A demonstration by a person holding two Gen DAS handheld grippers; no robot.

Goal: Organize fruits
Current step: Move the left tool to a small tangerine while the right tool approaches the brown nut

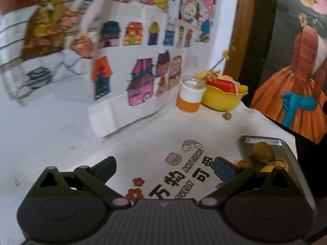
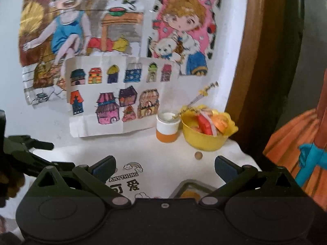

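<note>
1. Landmark: the metal tray lies on the white printed cloth that covers the tabletop.
2. Left claw: fingers spread wide, nothing held. It hovers over the cloth, just beside the tray's left edge.
3. Right claw: fingers spread wide, nothing held. It hangs above the tray's near corner.
4. Fruits: yellow fruits lie inside the tray; their exact count cannot be told.
5. Beyond the tray, against the wall, stands a yellow bowl holding red and orange items.
6. An orange-and-white jar stands just beside the bowl.
7. A small brown nut-like object lies between bowl and tray.
</note>
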